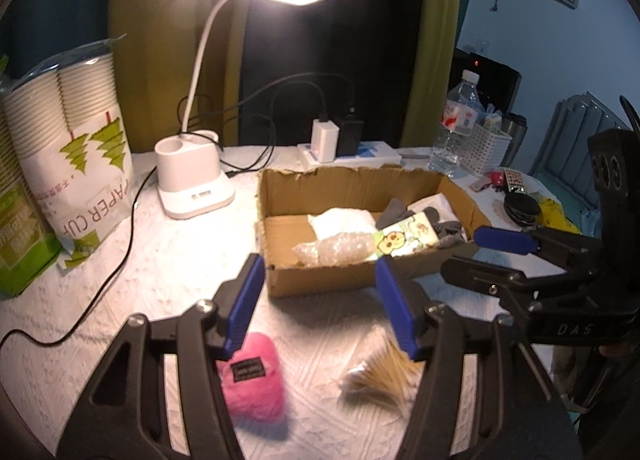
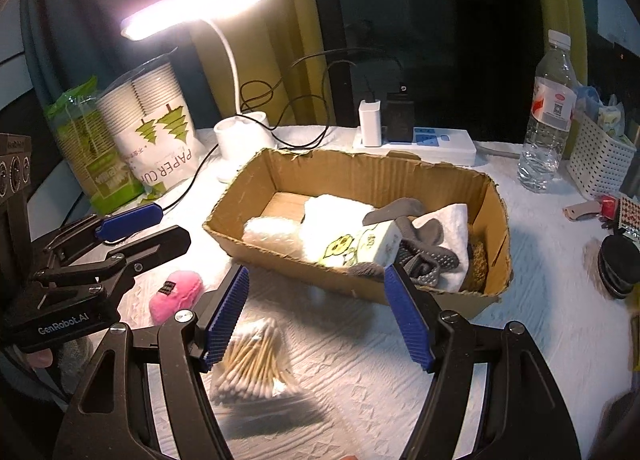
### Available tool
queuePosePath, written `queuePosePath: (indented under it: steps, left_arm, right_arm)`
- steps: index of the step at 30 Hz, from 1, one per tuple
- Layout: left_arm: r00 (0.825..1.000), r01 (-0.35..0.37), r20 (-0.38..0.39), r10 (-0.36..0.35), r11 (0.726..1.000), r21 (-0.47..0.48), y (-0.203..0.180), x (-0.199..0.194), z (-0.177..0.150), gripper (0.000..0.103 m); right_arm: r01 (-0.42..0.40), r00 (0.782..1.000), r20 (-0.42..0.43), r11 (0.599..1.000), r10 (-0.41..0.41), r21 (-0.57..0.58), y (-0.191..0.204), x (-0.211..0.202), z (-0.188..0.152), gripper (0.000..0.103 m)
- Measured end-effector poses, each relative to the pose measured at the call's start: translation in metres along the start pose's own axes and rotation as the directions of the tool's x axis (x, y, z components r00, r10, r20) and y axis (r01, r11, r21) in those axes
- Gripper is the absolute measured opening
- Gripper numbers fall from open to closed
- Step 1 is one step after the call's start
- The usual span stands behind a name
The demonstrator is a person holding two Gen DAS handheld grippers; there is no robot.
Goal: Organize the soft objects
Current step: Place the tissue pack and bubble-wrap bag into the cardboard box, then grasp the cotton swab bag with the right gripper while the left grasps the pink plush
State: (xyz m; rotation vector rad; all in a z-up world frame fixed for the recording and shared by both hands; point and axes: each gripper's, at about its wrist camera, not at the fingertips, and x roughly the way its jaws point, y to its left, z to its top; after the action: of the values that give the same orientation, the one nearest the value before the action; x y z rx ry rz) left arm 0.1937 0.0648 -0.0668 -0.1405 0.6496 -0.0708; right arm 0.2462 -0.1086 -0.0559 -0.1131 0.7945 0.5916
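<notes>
An open cardboard box (image 1: 340, 180) (image 2: 360, 176) holds white cloths, bubble wrap (image 1: 336, 248), a cartoon-print tissue pack (image 1: 404, 238) (image 2: 360, 246) and grey socks (image 2: 420, 256). A pink plush pouch (image 1: 252, 380) (image 2: 176, 292) and a bag of cotton swabs (image 1: 380, 372) (image 2: 252, 360) lie on the white tablecloth in front of the box. My left gripper (image 1: 320, 304) is open and empty, above the pouch and swabs. My right gripper (image 2: 318, 316) is open and empty, above the swabs by the box's near wall. Each gripper shows in the other's view.
A lit desk lamp (image 1: 192, 180), a paper-cup bag (image 1: 76, 132) and a green pack stand at back left. A power strip with chargers (image 2: 416, 140), a water bottle (image 2: 548, 116), a white basket (image 2: 600, 160) and small items lie at right.
</notes>
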Motion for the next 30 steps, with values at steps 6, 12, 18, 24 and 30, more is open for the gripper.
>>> queuePosePath:
  steps: [6,12,18,24,30]
  left_arm:
    - [1.0,-0.011,-0.007,0.011,1.0,0.0,0.008,-0.01,-0.012,0.06]
    - [0.999,-0.034,-0.019,0.034,0.999,-0.014,0.021,-0.016,-0.026,0.06]
    - [0.998,-0.044,-0.041,0.043,0.998,-0.038,0.031,-0.015,-0.041,0.06]
    - [0.997,-0.052,-0.066,0.048,0.997,-0.065,0.039,-0.01,-0.055,0.077]
    - [0.993,-0.07,-0.101,0.062,0.995,-0.077,0.047,0.001,-0.066,0.077]
  right_arm:
    - [-0.008,1.0,-0.003,1.0,0.008,0.0,0.012,0.001,-0.008,0.073]
    - [-0.028,0.999,-0.026,1.0,0.027,-0.006,0.025,0.011,-0.019,0.073]
    - [-0.037,0.998,-0.053,0.999,0.036,-0.015,0.033,0.02,-0.03,0.073]
    - [-0.049,0.995,-0.084,0.999,0.047,-0.017,0.04,0.029,-0.041,0.073]
    - [-0.064,0.99,-0.128,0.998,0.061,-0.021,0.044,0.043,-0.054,0.073]
